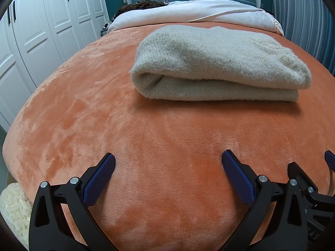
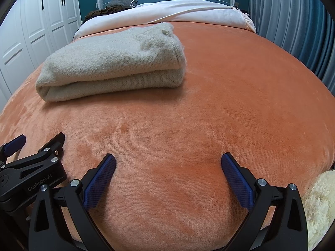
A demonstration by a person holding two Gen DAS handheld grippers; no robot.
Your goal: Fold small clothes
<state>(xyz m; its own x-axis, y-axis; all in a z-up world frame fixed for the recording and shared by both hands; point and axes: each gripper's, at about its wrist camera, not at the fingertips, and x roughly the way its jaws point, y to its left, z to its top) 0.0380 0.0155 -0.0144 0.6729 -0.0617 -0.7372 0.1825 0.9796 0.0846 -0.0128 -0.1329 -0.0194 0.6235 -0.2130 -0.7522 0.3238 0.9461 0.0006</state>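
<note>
A folded beige knitted sweater (image 1: 219, 64) lies on the bed's orange plush blanket (image 1: 104, 115), well ahead of both tools. The left gripper (image 1: 168, 161) and right gripper (image 2: 168, 161) rest side by side near the foot edge, jaws spread wide and empty. The right wrist view shows the left tool's black body; the left view catches only the right tool's edge.
</note>
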